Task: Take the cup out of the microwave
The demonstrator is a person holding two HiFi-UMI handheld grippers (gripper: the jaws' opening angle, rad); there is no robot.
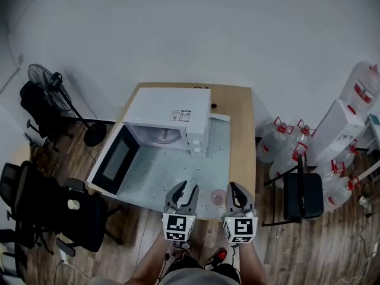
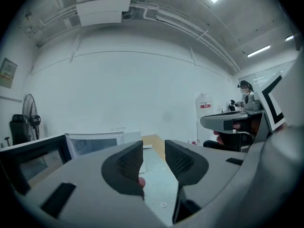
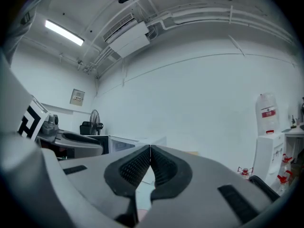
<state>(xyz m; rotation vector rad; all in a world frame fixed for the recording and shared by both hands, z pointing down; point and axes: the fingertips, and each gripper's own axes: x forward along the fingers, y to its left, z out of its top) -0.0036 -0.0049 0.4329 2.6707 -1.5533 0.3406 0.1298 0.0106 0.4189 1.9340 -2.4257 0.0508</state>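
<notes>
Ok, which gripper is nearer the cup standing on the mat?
Right. The right gripper, jaws shut, sits just right of the cup; the left gripper, jaws apart and empty, is farther off on its left.

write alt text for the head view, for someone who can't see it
Seen from above, a microwave with its door swung open stands on a wooden table, and a small pink cup sits on the mat near the front edge. Two hand-held grippers hover there, the left gripper open, the right gripper shut, both empty.
</notes>
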